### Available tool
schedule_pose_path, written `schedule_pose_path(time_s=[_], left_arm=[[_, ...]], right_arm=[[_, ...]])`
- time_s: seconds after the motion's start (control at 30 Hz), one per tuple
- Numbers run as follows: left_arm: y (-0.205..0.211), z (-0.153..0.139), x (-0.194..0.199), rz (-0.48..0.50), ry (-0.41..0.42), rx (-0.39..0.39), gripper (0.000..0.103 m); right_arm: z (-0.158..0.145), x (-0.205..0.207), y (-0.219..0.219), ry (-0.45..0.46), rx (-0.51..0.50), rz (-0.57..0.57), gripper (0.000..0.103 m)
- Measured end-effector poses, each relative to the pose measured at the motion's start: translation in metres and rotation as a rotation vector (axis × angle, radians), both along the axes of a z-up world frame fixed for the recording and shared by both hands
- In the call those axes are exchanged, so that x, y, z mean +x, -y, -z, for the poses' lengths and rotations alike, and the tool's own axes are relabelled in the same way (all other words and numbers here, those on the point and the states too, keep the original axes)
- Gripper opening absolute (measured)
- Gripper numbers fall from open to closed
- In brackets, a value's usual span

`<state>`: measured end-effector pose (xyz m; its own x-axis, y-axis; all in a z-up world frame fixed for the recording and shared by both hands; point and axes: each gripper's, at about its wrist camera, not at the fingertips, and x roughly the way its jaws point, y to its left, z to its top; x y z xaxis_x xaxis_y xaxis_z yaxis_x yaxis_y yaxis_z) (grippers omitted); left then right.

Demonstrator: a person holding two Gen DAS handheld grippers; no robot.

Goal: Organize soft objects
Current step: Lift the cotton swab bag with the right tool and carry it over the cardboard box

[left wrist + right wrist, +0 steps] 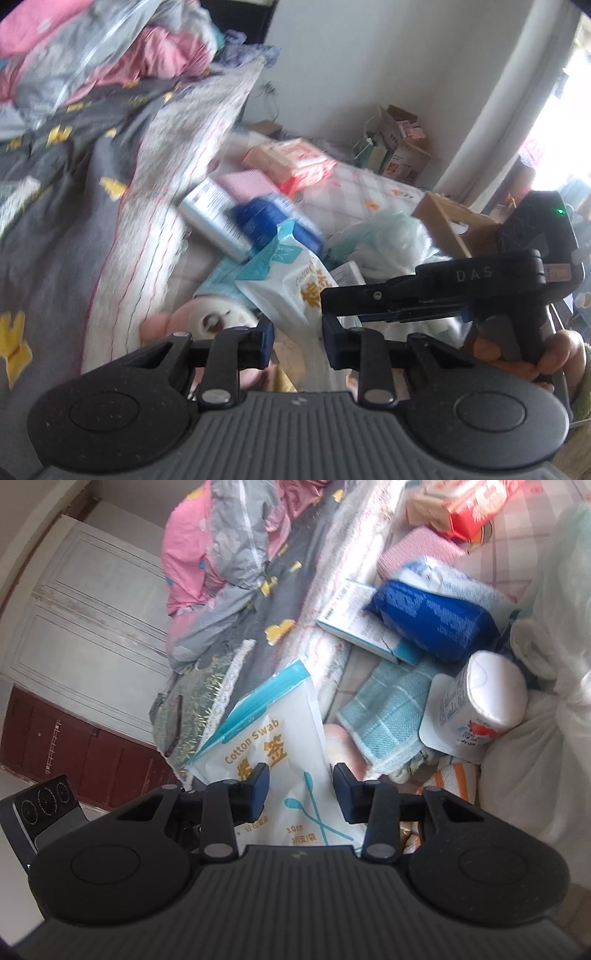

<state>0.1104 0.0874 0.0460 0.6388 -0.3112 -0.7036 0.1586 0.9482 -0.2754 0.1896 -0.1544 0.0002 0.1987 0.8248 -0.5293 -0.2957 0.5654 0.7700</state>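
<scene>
A white and teal bag of cotton swabs (273, 746) stands tilted between my grippers on the bed; it also shows in the left wrist view (291, 280). My right gripper (301, 794) is open with its fingers on either side of the bag's lower part. My left gripper (297, 343) is open just under the bag, with the right gripper's body (461, 288) crossing in front of it. Around the bag lie a teal checked cloth (388, 716), a blue soft pack (432, 616), a white roll pack (480, 701) and a pink plush toy (207, 321).
A grey quilt with yellow shapes (66, 177) and pink bedding (192, 561) lie at the left. Red and white packs (465, 509), a pink sponge (421, 550), a white box (362, 624) and white plastic bags (546, 753) crowd the mattress. Cardboard boxes (399, 144) stand by the wall.
</scene>
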Motion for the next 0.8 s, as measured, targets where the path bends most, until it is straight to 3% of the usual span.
schedule_pose_path(time_s=[0.17, 0.4, 0.63, 0.8], left_arm=[[0.047, -0.033, 0.018, 0.110, 0.083, 0.002, 0.028], [0.151, -0.047, 0.076, 0.347, 0.089, -0.043, 0.028], [0.267, -0.015, 0.143, 0.511, -0.008, -0.041, 0.028], [0.321, 0.022, 0.186, 0.521, -0.072, 0.017, 0.029]], right_arm=[[-0.042, -0.002, 0.060, 0.078, 0.035, 0.090, 0.038], [-0.065, 0.000, 0.187, 0.109, 0.024, 0.317, 0.038], [-0.034, 0.027, 0.300, 0.019, -0.029, 0.511, 0.038], [0.010, 0.066, 0.341, -0.077, -0.070, 0.576, 0.038]])
